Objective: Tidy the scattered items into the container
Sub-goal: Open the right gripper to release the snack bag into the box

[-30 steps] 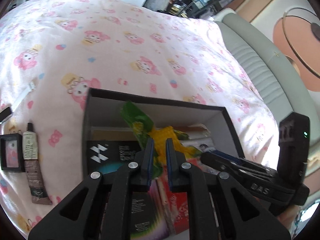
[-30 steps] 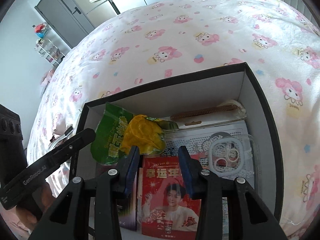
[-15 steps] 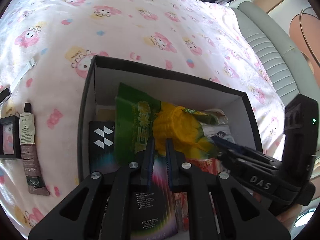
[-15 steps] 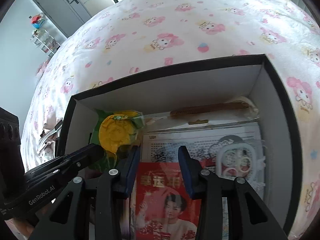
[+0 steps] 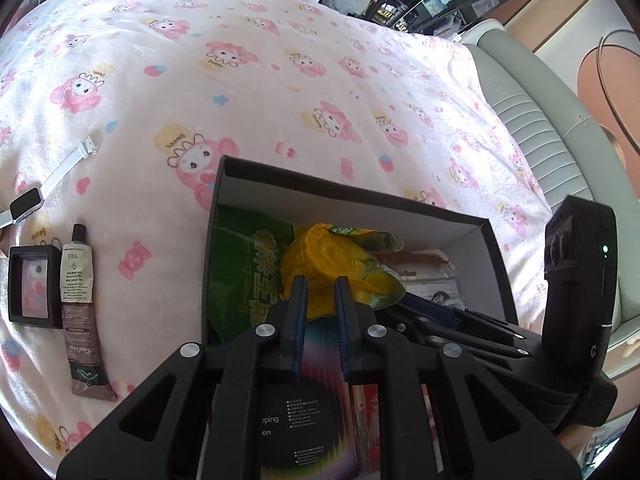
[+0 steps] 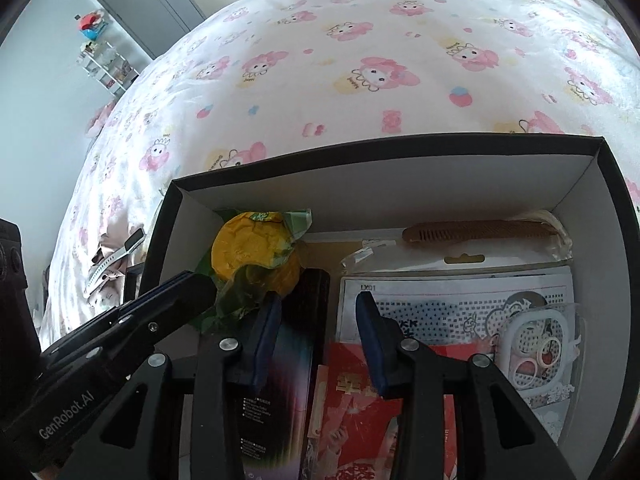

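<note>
Left gripper (image 5: 321,294), jaws just opening, releases a light, crinkly snack bag (image 6: 256,258) into the box's (image 6: 440,176) left corner; right gripper (image 6: 318,318) gapes empty.

Box (image 6: 616,216) crammed w/ packets; snack bag (image 6: 256,256) blocks my left side. Open blanket (image 5: 240,92) across upper frame.
</note>
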